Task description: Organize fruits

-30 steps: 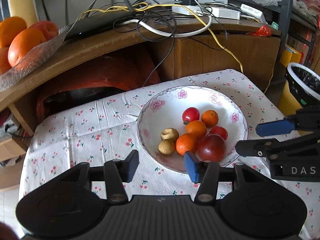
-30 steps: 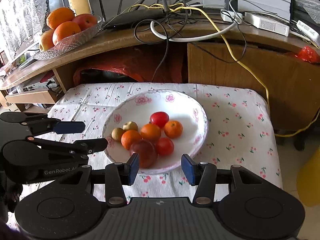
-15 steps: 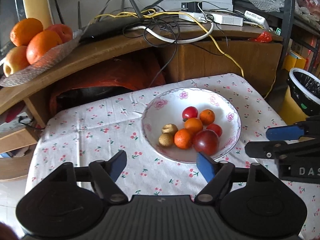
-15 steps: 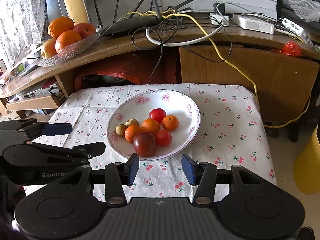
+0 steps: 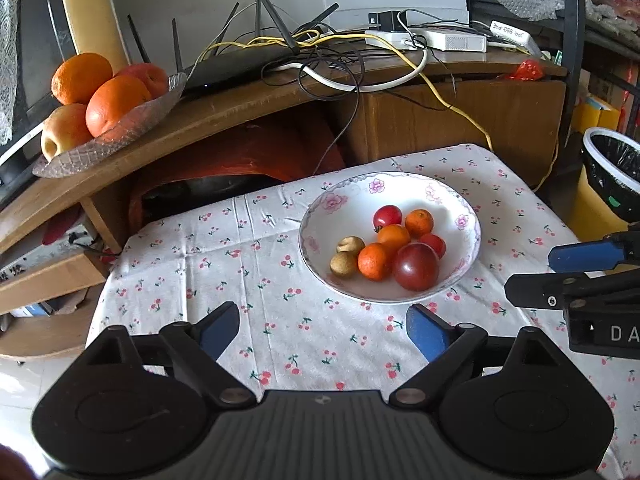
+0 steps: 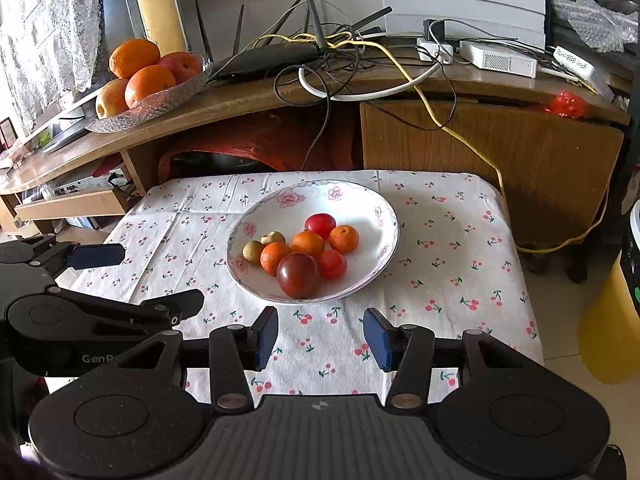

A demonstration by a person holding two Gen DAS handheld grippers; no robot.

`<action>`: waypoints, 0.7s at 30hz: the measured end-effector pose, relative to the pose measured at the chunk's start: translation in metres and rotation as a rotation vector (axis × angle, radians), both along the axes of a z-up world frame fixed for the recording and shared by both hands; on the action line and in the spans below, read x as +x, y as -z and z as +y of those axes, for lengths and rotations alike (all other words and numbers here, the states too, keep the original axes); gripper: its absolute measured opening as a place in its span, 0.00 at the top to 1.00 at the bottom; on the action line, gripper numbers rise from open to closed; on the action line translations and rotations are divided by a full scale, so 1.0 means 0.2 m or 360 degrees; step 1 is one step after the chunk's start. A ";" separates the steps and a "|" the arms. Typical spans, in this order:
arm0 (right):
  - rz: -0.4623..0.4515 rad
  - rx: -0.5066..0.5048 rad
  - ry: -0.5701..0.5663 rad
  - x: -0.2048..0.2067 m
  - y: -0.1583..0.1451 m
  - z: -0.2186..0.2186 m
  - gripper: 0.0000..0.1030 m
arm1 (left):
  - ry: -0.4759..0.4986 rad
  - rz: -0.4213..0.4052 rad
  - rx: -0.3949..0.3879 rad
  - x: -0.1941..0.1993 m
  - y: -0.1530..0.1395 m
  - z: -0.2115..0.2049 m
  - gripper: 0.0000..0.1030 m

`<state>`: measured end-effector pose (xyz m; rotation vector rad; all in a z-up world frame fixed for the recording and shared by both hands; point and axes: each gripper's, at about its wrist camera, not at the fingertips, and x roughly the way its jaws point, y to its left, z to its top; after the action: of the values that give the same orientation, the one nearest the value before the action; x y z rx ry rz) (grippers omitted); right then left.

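- Left gripper: jaws spread wide, nothing between them, only the flowered tablecloth below the gap.
- Right gripper: jaws apart, less wide than the left, empty; cloth shows between its blue pads.
- Bowl, white with pink flowers on the rim, sits on the cloth ahead of the left gripper and a little to its right; straight ahead of the right gripper, just beyond the fingertips.
- In the bowl, all bunched together and touching: a big dark red plum nearest both grippers, three small oranges, two small red tomatoes, two small tan round fruits on the side toward the left gripper.
- The fruit pile sits in the near half of the bowl; the far half is bare.
- From the left wrist view the right gripper shows at the right edge, beside the bowl, off the cloth surface.
- From the right wrist view the left gripper shows at the left edge, beside the bowl.
- Far ahead and left of both grippers, on a wooden shelf: a glass dish heaped with large oranges and apples.
- A tangle of cables lies on the shelf straight ahead.
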<state>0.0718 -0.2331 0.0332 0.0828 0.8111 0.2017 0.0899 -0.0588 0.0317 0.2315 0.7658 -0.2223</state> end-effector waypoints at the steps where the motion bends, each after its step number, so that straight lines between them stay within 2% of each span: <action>1: -0.0002 0.0001 0.0003 -0.01 0.00 0.00 0.57 | -0.0007 0.0009 -0.0015 -0.01 0.00 0.00 0.04; 21: -0.0011 0.0030 0.0010 -0.19 -0.02 0.03 0.57 | -0.0109 0.0050 -0.0136 -0.20 0.01 0.05 0.00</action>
<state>0.0341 -0.2279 0.0380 0.1026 0.8020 0.2039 0.0490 -0.0482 0.0306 0.1211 0.7921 -0.1938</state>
